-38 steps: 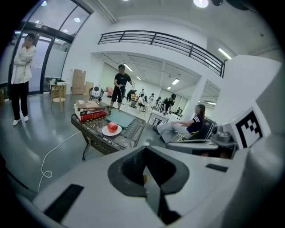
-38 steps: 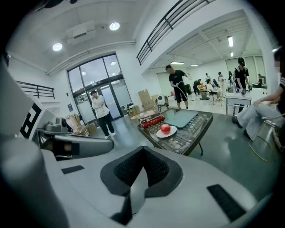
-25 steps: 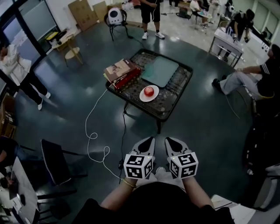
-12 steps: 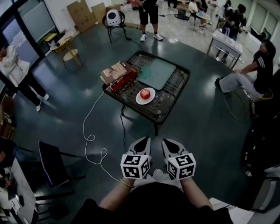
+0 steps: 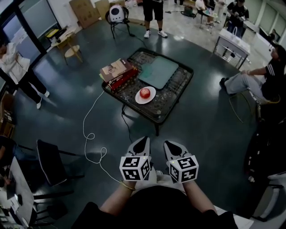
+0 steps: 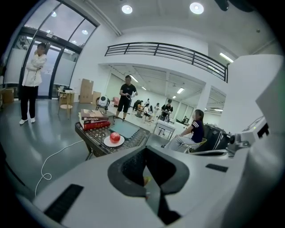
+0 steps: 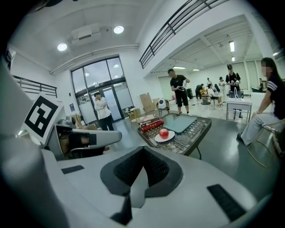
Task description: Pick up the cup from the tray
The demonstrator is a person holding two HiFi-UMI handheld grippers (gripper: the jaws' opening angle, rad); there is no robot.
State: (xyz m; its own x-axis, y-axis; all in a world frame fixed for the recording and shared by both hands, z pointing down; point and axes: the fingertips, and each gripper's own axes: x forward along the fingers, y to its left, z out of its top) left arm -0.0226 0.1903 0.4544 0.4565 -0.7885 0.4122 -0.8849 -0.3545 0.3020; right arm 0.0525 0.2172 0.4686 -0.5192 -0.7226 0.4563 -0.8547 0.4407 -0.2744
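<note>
A flat green tray (image 5: 158, 71) lies on a low dark table (image 5: 173, 95) out ahead on the floor. Beside it are a stack of books (image 5: 117, 74) and a white plate (image 5: 152, 97) with a red apple (image 5: 145, 92). I see no cup in any view. My left gripper (image 5: 142, 141) and right gripper (image 5: 167, 144) are held side by side close to the body, well short of the table. Both point at the table, shut and empty. The same shows in the left gripper view (image 6: 146, 167) and the right gripper view (image 7: 142, 167).
A white cable (image 5: 91, 143) loops over the floor from the table toward me. A dark chair (image 5: 49, 165) stands at my left. People stand at the left (image 5: 20, 74) and far end (image 5: 154, 13); one sits at the right (image 5: 263, 76). A white table (image 5: 232, 44) stands beyond.
In the head view the table and both grippers have drifted slightly left. The grippers stay together and shut. The seated person at right has shifted.
</note>
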